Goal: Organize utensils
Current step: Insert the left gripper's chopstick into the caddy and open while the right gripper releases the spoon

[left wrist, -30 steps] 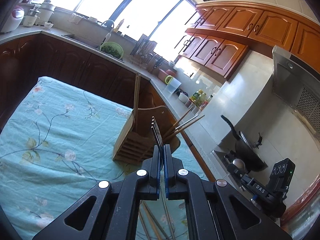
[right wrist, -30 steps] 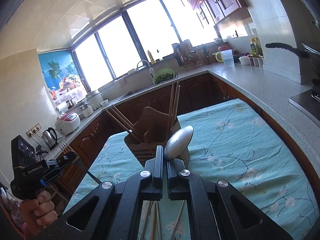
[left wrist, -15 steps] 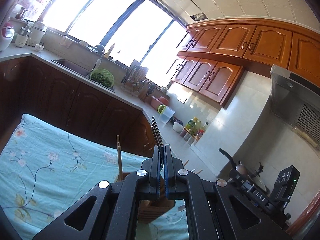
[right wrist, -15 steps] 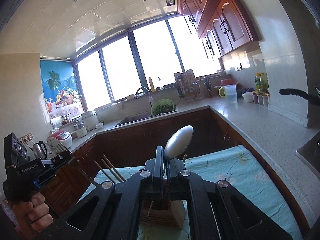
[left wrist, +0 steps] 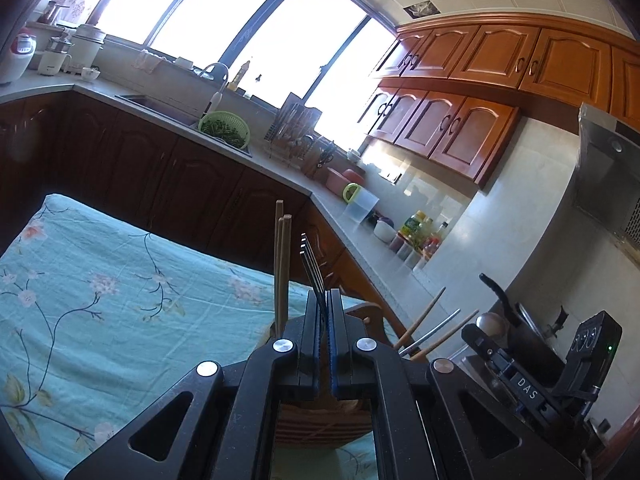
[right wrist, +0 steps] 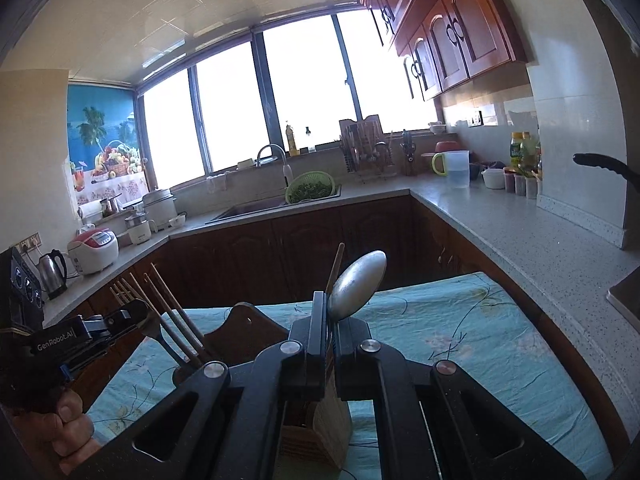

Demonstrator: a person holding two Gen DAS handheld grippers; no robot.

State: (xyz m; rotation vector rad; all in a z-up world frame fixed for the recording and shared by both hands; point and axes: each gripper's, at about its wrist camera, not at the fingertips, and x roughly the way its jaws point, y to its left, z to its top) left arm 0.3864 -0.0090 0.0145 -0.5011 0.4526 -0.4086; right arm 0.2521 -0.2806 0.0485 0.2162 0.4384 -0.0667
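Steel shows at both grippers: the left gripper [left wrist: 324, 312] is clenched on a fork [left wrist: 311, 264], whose tines rise tilted above the closed fingers, and the right gripper [right wrist: 330, 316] is clenched on a spoon [right wrist: 357, 284], its bowl standing up and leaning to the right above the fingertips. Both tools hover just above a wooden holder [right wrist: 240, 330] that stands on a table draped in a pale blue floral cloth [left wrist: 100, 280]. In the left wrist view, the holder [left wrist: 320, 420] sits directly beneath the gripper, mostly hidden by it; two chopsticks [left wrist: 280, 268] stand upright from it just left of the fork, and more chopsticks with one metal stick [left wrist: 432, 332] lean out to the right. In the right wrist view, the left gripper [right wrist: 132, 320] appears at the left edge with the fork [right wrist: 132, 304] in its fingers, held by a hand [right wrist: 68, 420], close beside slanted chopsticks [right wrist: 176, 320] in the holder; a single chopstick [right wrist: 335, 266] stands just behind the spoon. The right gripper [left wrist: 492, 344] shows at the lower right of the left wrist view, with the spoon [left wrist: 490, 322] in it. Behind the table run dark cabinets and a grey counter [right wrist: 520, 232] carrying a green colander [right wrist: 310, 188] by the sink, a rack, a jug [right wrist: 456, 168], bottles, a rice cooker [right wrist: 94, 250] and a kettle [right wrist: 52, 272].
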